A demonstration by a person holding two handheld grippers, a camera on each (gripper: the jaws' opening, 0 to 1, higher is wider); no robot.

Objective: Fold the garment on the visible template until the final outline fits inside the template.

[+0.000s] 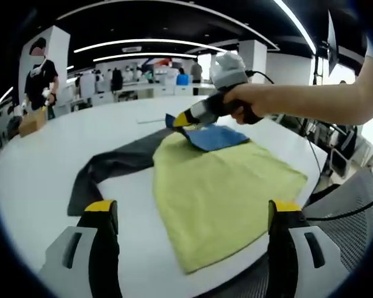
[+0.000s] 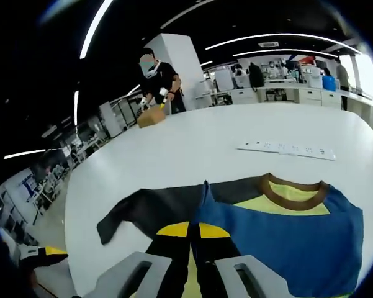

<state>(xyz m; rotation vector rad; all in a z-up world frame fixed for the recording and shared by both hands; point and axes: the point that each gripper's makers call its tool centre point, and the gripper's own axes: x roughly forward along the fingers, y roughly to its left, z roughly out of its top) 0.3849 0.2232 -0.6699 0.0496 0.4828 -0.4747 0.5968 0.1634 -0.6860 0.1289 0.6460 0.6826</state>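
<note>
The right gripper [image 2: 191, 239] has its yellow-tipped jaws pinched together on the garment's blue panel [image 2: 285, 242], close to the edge where blue meets the dark grey sleeve [image 2: 149, 211]. The left gripper view shows that same gripper [image 1: 185, 119], held in a person's hand [image 1: 251, 102], lifting a corner of blue cloth off the yellow body. The left gripper [image 1: 189, 214] hangs with jaws spread wide and nothing between them, looking down over the near hem.

The garment, a long-sleeved shirt [image 1: 217, 186], lies flat on the white table [image 1: 62, 143]. Its yellow body is nearest the left gripper, the blue shoulder part is beyond it, and one grey sleeve trails out to the side. A brown-ribbed collar [image 2: 295, 189] sits just past the right gripper. I cannot make out a separate template under it; it may be hidden by the cloth. A white strip, perhaps a ruler or power strip [image 2: 285, 149], lies well apart on the table.

The shirt looks light, soft and limp. It will likely drape and crease wherever it is raised, and a single pinch will drag the fabric instead of carrying it. Better holds are probably seams, hem corners and the sleeve cuff, taken with both grippers so a fold line stays straight.
</note>
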